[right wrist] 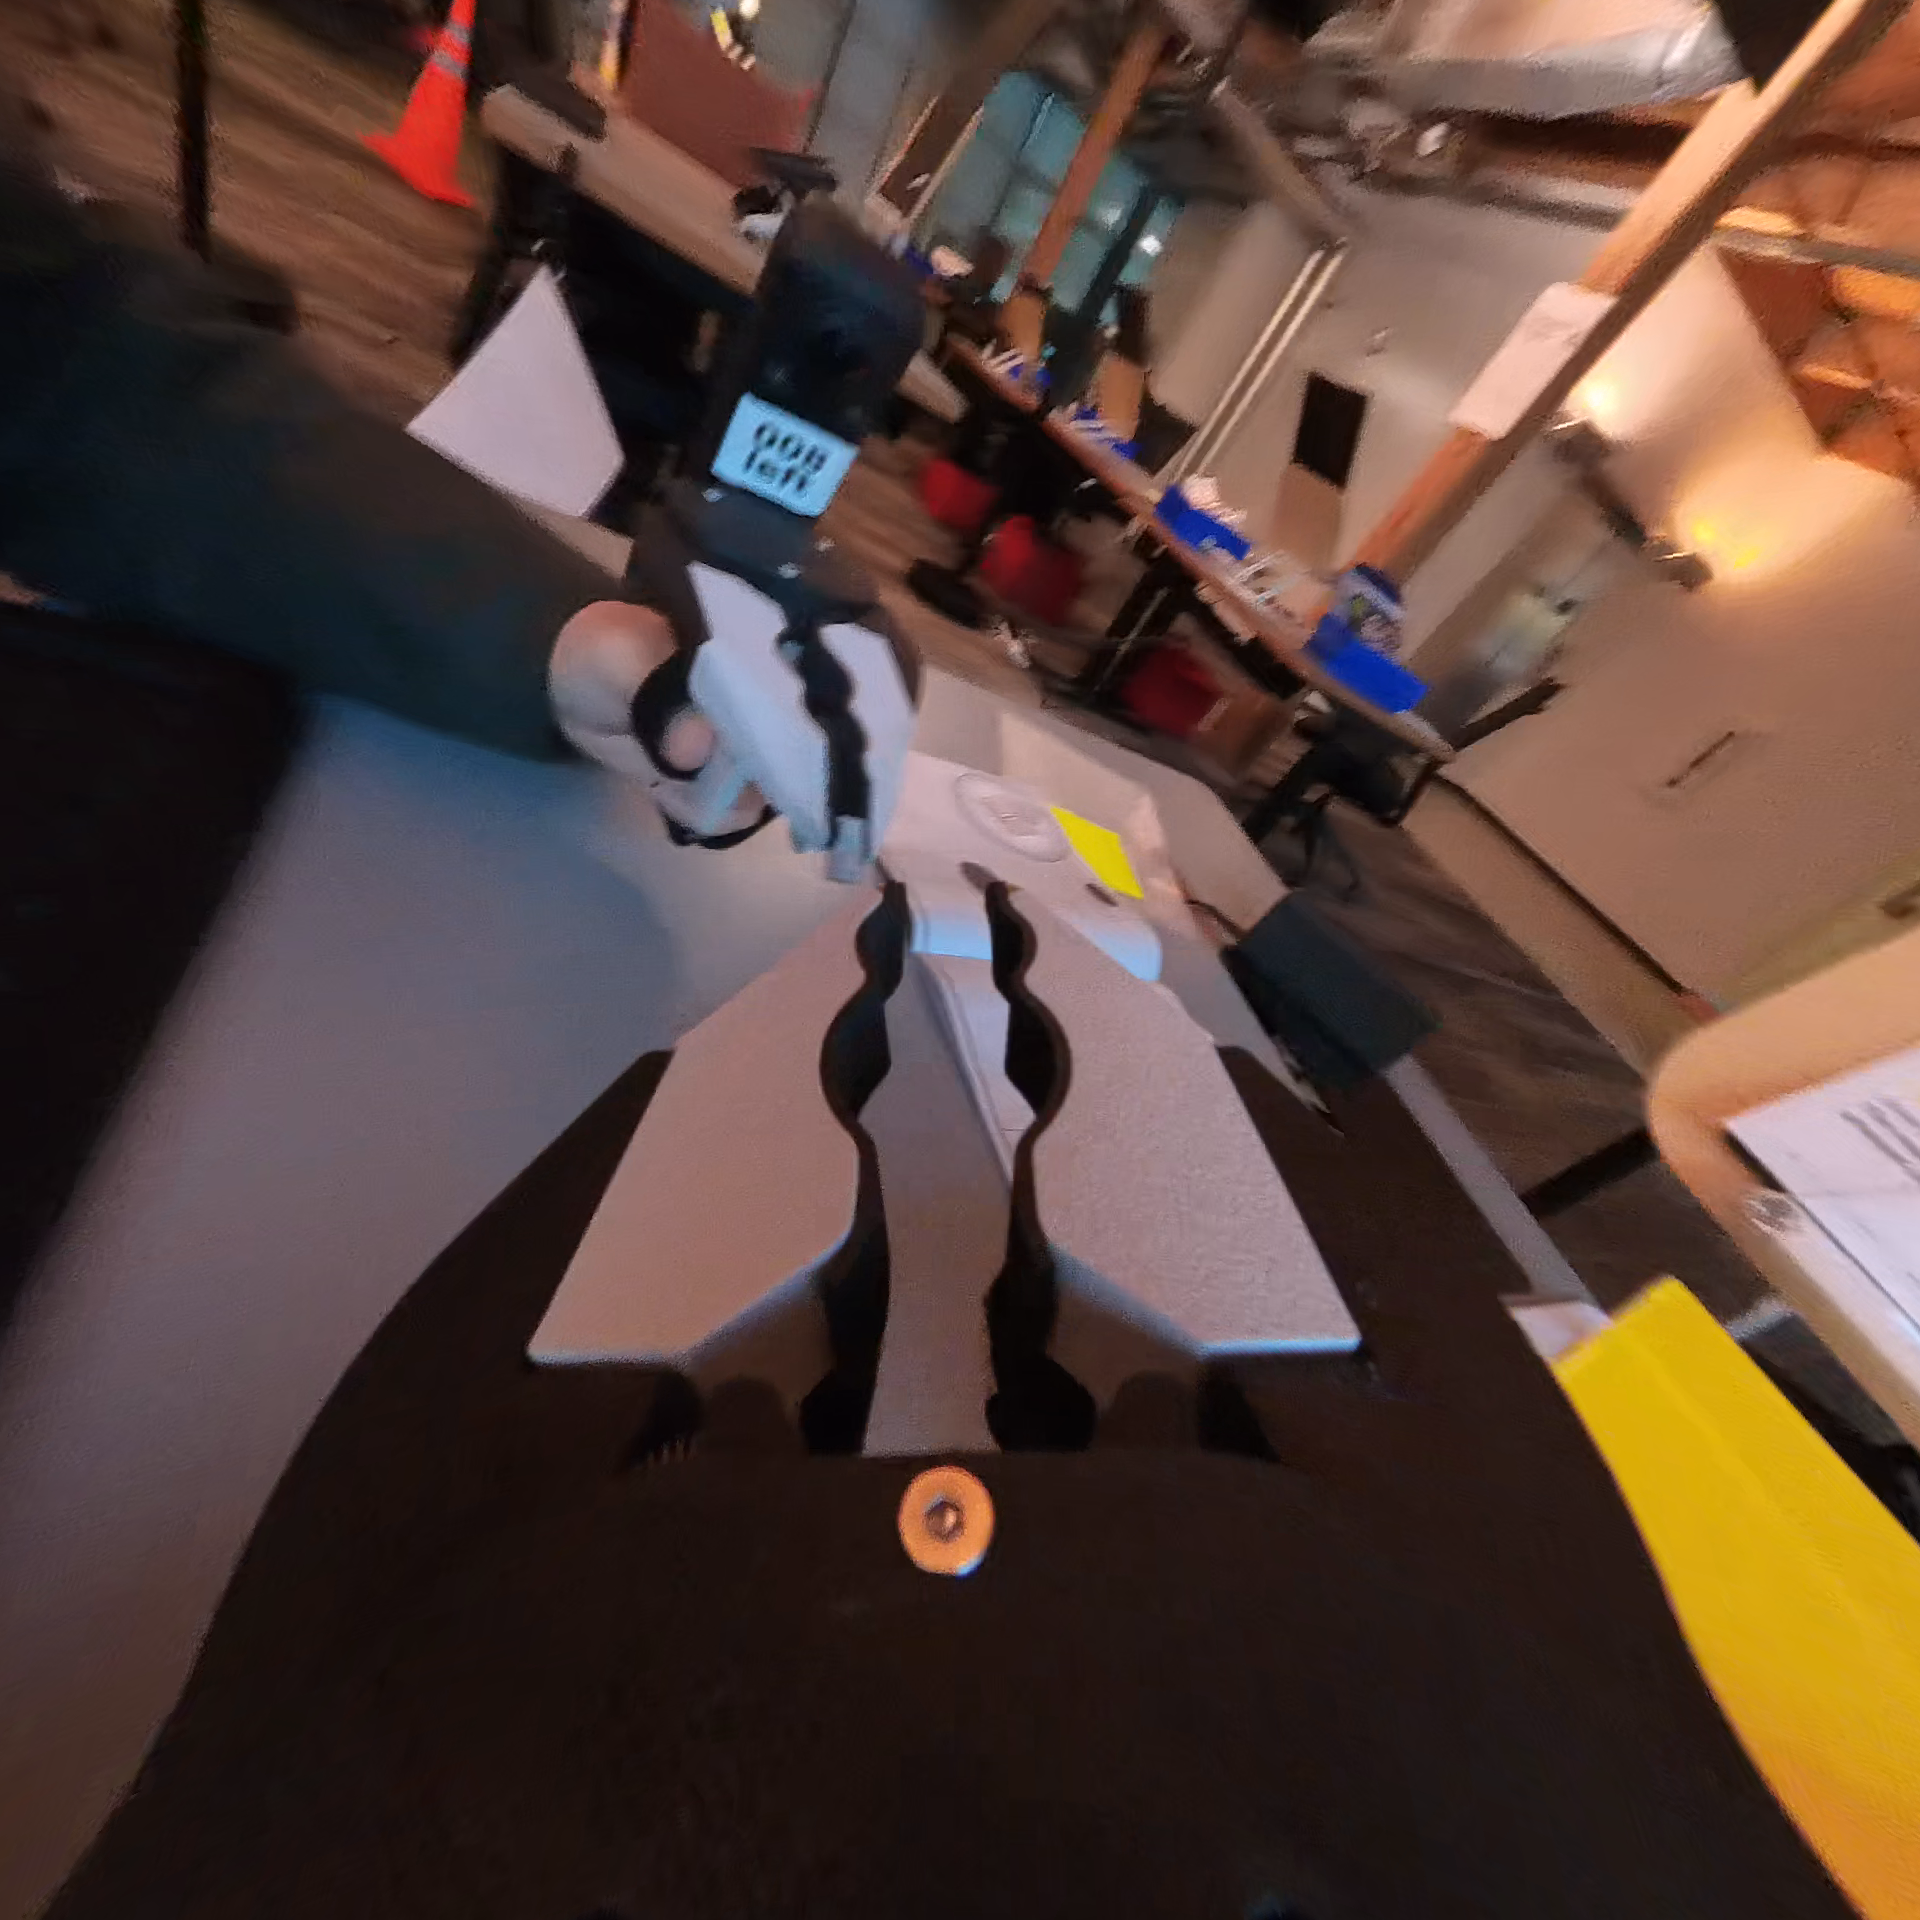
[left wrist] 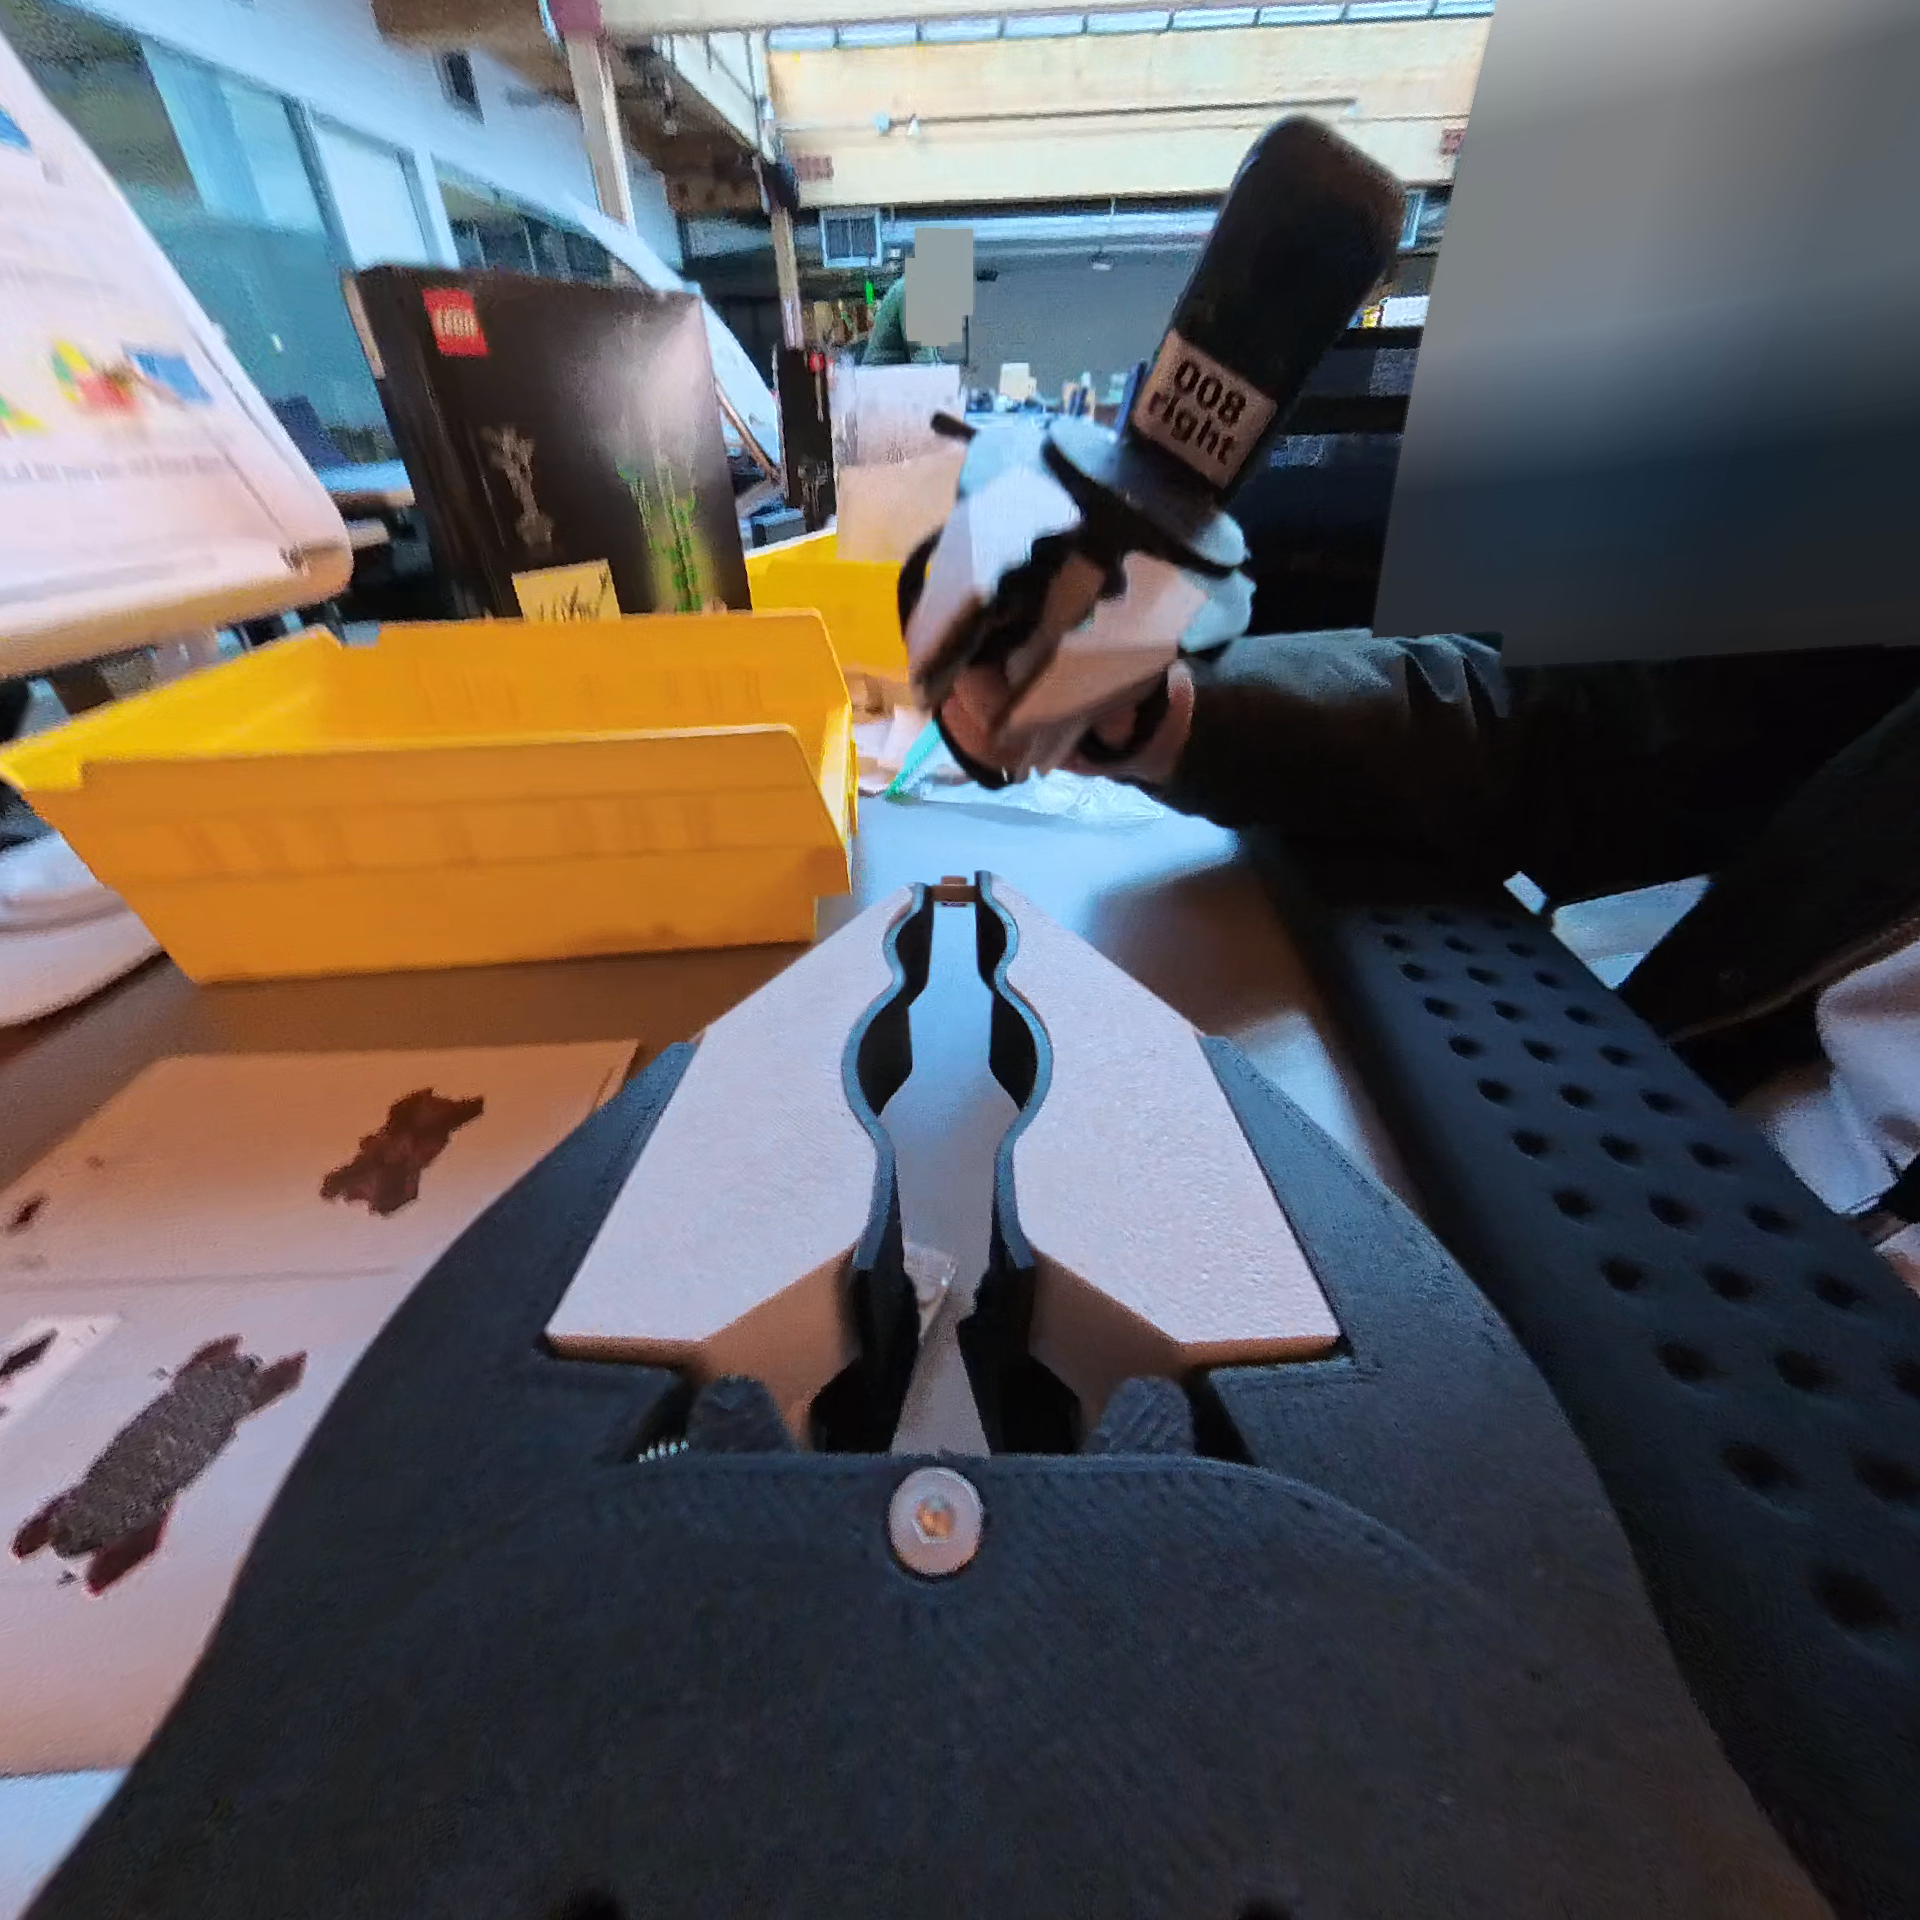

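Observation:
My left gripper [left wrist: 954, 894] is low over the grey table [left wrist: 1122, 914], its jaws nearly closed on a small tan piece [left wrist: 954, 884] pinched at the tips. It also shows in the right wrist view [right wrist: 847, 847], held by a hand, with a small pale piece at its tips. My right gripper [right wrist: 940, 891] has its jaws a narrow gap apart over white paper [right wrist: 1039, 831]. In the left wrist view the right gripper [left wrist: 940, 727] tilts down, and a thin teal-green piece [left wrist: 906, 767] shows at its tips. I cannot tell whether it grips that piece.
A yellow bin [left wrist: 468, 831] stands left of centre, a second one behind it. A black box [left wrist: 551, 436] and an open booklet [left wrist: 125, 416] stand at the back left. A printed sheet [left wrist: 312, 1164] lies front left. A black perforated surface [left wrist: 1610, 1195] is on the right. About 5 cm separates my left fingertips from my right.

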